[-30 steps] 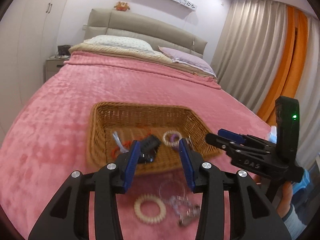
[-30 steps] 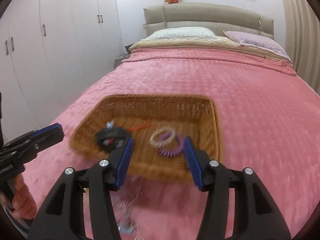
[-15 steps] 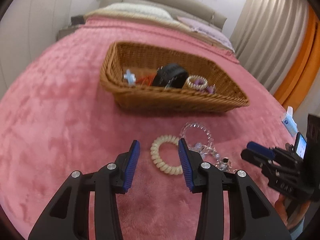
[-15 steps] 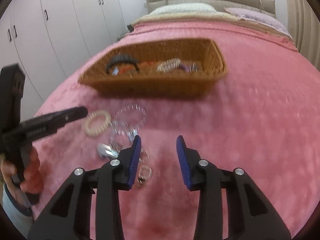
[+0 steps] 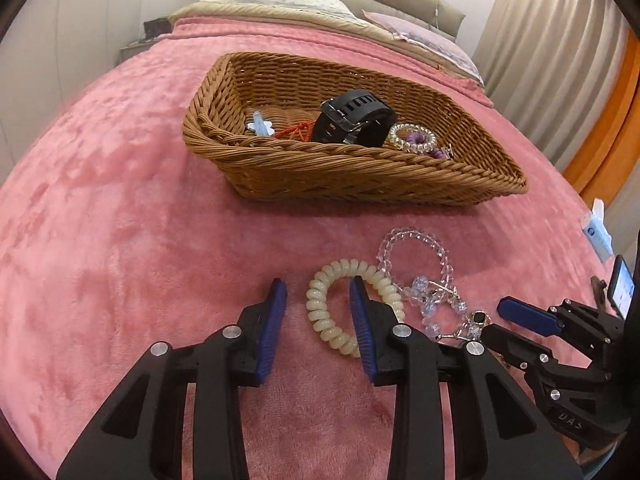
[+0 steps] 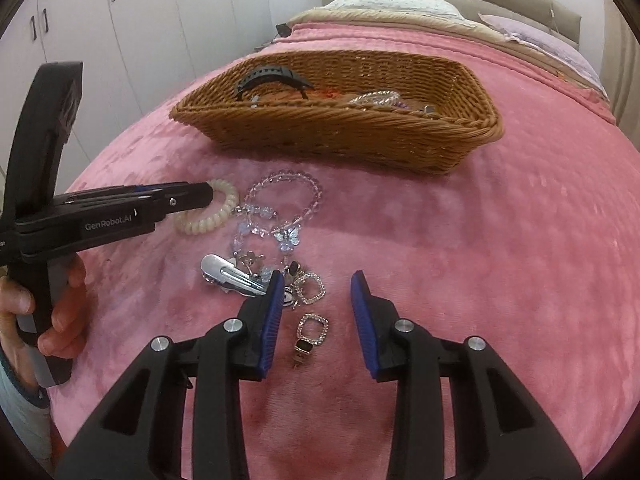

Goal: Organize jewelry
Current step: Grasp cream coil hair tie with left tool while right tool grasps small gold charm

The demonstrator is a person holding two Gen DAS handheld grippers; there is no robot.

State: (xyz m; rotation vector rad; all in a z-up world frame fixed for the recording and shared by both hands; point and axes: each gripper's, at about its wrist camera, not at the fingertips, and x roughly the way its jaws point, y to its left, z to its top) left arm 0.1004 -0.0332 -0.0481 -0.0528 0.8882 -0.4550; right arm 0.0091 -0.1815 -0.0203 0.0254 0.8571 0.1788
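Observation:
A wicker basket (image 5: 360,176) (image 6: 340,136) on the pink bed holds a black watch (image 5: 354,118), a red string, a pale blue clip and a purple and clear hair tie (image 5: 412,140). In front of it lie a cream spiral hair tie (image 5: 348,308) (image 6: 208,216), a clear bead bracelet (image 5: 416,256) (image 6: 284,200), a silver hair clip (image 6: 230,276) and rings (image 6: 312,332). My left gripper (image 5: 318,292) is open, its jaws straddling the left arc of the cream tie. My right gripper (image 6: 316,284) is open low over the rings.
The pink blanket (image 5: 120,240) covers the whole bed, with pillows and a headboard (image 5: 280,0) at the far end. White wardrobes (image 6: 120,20) stand on the left, curtains (image 5: 560,60) on the right. A phone and a small packet (image 5: 598,232) lie at the bed's right edge.
Both grippers have come down from over the basket to the loose jewelry in front of it. The left one moved forward around the cream tie; the right one closed in on the rings.

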